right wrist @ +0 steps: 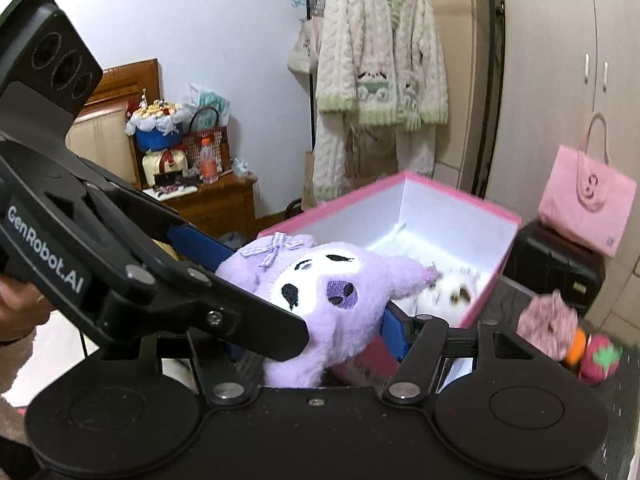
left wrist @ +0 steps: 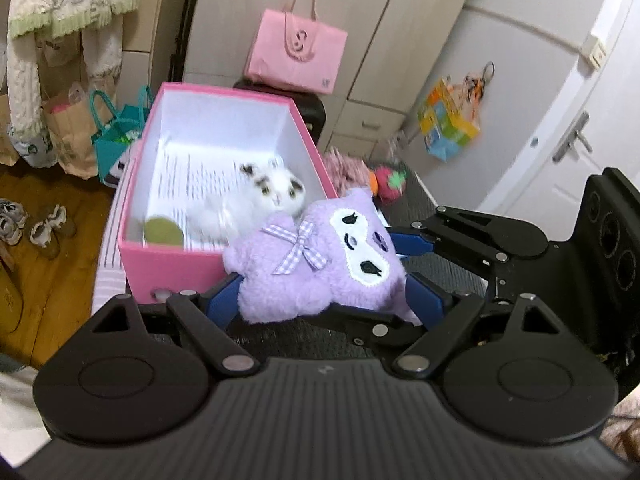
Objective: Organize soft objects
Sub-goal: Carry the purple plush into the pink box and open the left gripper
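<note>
Together the left gripper (left wrist: pixel 324 284) and right gripper (right wrist: pixel 308 312), jaws wide, clamp the purple plush (left wrist: pixel 320 264) beside the pink box (left wrist: pixel 160 264); uneven release could drop it outside.

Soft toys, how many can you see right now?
4. The purple plush is held between both hand-held grippers beside the pink box. A white spotted plush lies inside the box. A pink fluffy toy and strawberry plush sit beyond. Others may be hidden.

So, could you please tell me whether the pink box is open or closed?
Open. The pink box has no lid on it, and its white inside shows, with a white spotted plush and a green ball in it.
</note>
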### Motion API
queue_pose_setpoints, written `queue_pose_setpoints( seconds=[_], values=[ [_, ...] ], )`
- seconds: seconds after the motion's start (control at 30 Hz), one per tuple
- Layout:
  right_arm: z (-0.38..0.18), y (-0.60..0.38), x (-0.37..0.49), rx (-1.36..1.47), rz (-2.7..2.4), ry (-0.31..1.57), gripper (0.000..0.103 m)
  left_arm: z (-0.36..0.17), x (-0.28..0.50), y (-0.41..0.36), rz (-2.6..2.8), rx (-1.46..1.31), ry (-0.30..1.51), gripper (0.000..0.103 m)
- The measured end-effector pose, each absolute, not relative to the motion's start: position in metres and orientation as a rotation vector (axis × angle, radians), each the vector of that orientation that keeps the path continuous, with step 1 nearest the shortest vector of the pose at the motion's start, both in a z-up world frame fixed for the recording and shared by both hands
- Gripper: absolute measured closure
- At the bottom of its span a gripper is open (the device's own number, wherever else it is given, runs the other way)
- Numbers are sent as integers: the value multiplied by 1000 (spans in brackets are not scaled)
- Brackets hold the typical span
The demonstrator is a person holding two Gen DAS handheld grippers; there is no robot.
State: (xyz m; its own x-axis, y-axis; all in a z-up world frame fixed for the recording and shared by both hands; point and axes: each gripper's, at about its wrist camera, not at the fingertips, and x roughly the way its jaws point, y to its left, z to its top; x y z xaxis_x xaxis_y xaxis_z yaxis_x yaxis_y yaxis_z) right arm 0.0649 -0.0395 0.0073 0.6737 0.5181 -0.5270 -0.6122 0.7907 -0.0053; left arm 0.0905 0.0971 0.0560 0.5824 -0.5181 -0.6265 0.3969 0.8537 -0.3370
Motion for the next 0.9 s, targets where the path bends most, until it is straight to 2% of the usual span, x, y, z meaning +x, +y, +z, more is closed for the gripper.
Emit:
queue_pose_setpoints(
  seconds=[0.2,0.53,0.9],
  values=[
    [18,-38,120,-170,640,533,35,63,142,101,-526,-180,748,17],
    [13,-36,226,-191,636,607,35,48,249,103,-477,-235,801,17],
    [-22,-36,328,-238,675,779,35,4,344,95,-408,-288,968,17]
  ],
)
